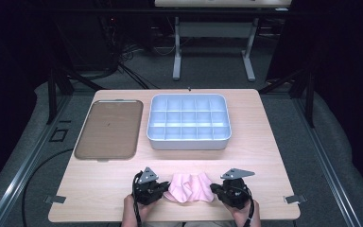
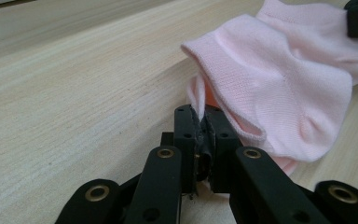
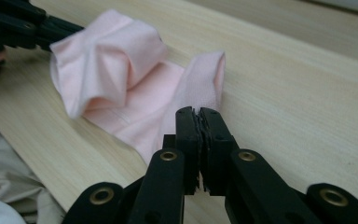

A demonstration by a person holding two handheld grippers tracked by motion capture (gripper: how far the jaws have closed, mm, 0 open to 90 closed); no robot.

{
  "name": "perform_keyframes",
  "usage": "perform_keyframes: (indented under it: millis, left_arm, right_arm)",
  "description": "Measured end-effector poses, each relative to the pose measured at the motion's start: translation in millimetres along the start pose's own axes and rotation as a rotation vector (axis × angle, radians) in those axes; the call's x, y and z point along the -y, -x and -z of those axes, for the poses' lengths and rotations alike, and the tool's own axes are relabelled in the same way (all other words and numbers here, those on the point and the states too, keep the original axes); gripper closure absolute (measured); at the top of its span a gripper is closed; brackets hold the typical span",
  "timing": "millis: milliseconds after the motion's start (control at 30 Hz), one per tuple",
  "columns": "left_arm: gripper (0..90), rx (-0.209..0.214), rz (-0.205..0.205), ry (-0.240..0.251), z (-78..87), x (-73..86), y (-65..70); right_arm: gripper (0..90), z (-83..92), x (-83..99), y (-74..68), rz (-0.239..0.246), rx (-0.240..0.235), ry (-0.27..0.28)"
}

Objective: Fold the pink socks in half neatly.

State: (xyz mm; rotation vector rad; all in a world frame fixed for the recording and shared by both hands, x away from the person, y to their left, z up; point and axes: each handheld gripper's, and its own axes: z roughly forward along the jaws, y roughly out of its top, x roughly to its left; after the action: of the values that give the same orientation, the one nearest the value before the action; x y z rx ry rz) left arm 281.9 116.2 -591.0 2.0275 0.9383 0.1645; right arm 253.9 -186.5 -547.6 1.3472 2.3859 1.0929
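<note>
Your left gripper (image 1: pixel 163 188) and right gripper (image 1: pixel 216 188) each pinch an end of the rumpled pink sock (image 1: pixel 189 187), jaws clamped, just below the divided bin (image 1: pixel 188 143).

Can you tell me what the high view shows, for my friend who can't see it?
A person's two black grippers, the left gripper and the right gripper, each pinch one end of a pink sock on a wooden table. Farther back sit a brown tray and a white divided box.
</note>
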Motion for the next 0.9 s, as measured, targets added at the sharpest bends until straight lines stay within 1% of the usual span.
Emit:
perform_keyframes:
  millis: [33, 67, 100, 133, 167, 200, 233, 267, 300, 333, 367, 400, 433, 467, 500, 533, 567, 600, 633, 700, 733, 767, 800, 833, 867, 900]
  left_arm:
    - [84.6, -0.001, -0.001, 0.000, 0.0, 0.0, 0.1]
    - [84.6, -0.006, 0.000, 0.004, -0.3, 0.3, 1.0]
    - [84.6, -0.006, -0.009, 0.001, -0.1, 0.1, 0.9]
    - [84.6, -0.006, -0.009, 0.002, -0.1, 0.1, 0.9]
    - [84.6, -0.005, -0.002, 0.003, -0.2, 0.2, 1.0]
    - [84.6, -0.004, 0.000, 0.003, -0.3, 0.2, 0.9]
    - [84.6, -0.003, 0.001, 0.003, -0.3, 0.1, 0.8]
    - [84.6, -0.001, -0.005, -0.001, 0.0, -0.1, 0.0]
    - [84.7, 0.001, 0.000, 0.000, -0.1, 0.0, 0.0]
    - [84.7, 0.002, 0.007, 0.001, -0.3, 0.1, 0.2]
    - [84.7, 0.002, 0.007, 0.002, -0.3, 0.1, 0.3]
    - [84.7, 0.000, -0.003, 0.000, -0.1, -0.1, -0.3]
    - [84.7, 0.003, 0.008, 0.002, -0.3, 0.1, 0.3]
    - [84.7, 0.004, 0.007, 0.003, -0.4, 0.1, 0.0]
    - [84.7, 0.004, 0.007, 0.003, -0.4, 0.0, -0.1]
    - [84.7, 0.004, 0.007, 0.003, -0.4, 0.1, 0.1]
    - [84.7, 0.004, 0.008, 0.002, -0.4, 0.1, 0.1]
    - [84.7, 0.001, -0.001, 0.000, -0.1, -0.1, -0.2]
    - [84.7, 0.000, -0.003, -0.001, -0.1, -0.1, -0.1]
    - [84.7, 0.000, -0.004, 0.000, -0.1, -0.1, 0.0]
    - [84.6, 0.000, -0.003, -0.001, -0.1, -0.1, 0.0]
    - [84.6, 0.001, -0.002, -0.001, -0.1, -0.1, -0.2]
    - [84.7, 0.003, 0.007, 0.002, -0.4, 0.1, 0.0]
    - [84.7, 0.004, 0.007, 0.002, -0.4, 0.0, 0.0]
    - [84.7, 0.002, 0.007, 0.001, -0.3, 0.0, 0.2]
    - [84.7, 0.000, -0.002, 0.000, -0.1, -0.2, -0.2]
  right_arm:
    - [87.2, 2.0, -1.9, -0.6, 0.001, -0.006, 0.015]
    - [87.2, 4.4, -4.4, -1.1, 0.008, -0.023, 0.021]
    - [87.2, 10.0, -8.4, -1.4, 0.024, -0.027, -0.022]
    - [87.2, 12.0, -11.7, -2.2, 0.033, -0.046, -0.035]
    - [87.2, 11.1, -14.1, -3.3, 0.039, -0.070, -0.015]
    - [87.2, 9.1, -15.9, -5.4, 0.033, -0.093, 0.019]
    - [87.2, 6.6, -18.0, -6.9, 0.036, -0.111, 0.048]
    - [87.2, 4.5, -20.2, -9.0, 0.047, -0.115, 0.066]
    - [87.2, 3.1, -22.4, -11.3, 0.051, -0.114, 0.074]
    - [87.2, 1.3, -24.0, -13.3, 0.052, -0.130, 0.090]
    - [87.2, 0.4, -26.0, -15.1, 0.059, -0.135, 0.096]
    - [87.2, -1.5, -27.7, -16.6, 0.061, -0.154, 0.115]
    - [87.2, -4.0, -29.4, -18.3, 0.060, -0.180, 0.139]
    - [87.2, -6.6, -31.5, -20.0, 0.065, -0.199, 0.160]
    - [87.3, -8.2, -33.8, -22.6, 0.065, -0.207, 0.165]
    - [87.2, -7.0, -37.0, -25.8, 0.078, -0.176, 0.132]
    - [87.2, -6.8, -40.0, -29.2, 0.089, -0.162, 0.115]
    - [87.2, -6.4, -43.6, -32.3, 0.105, -0.153, 0.087]
    - [87.2, -3.2, -48.4, -35.8, 0.133, -0.115, 0.015]
    - [87.3, -8.1, -55.0, -45.3, 0.160, -0.112, 0.006]
    - [87.2, -10.1, -56.8, -48.7, 0.165, -0.113, 0.004]
    - [87.3, -12.7, -59.6, -52.3, 0.181, -0.120, -0.004]
    - [87.3, -15.5, -61.9, -56.5, 0.196, -0.123, -0.014]
    - [87.3, -19.3, -63.2, -61.1, 0.208, -0.119, -0.013]
    - [87.3, -21.9, -64.6, -65.0, 0.222, -0.111, -0.027]
    - [87.3, -25.3, -65.2, -68.2, 0.230, -0.122, -0.027]
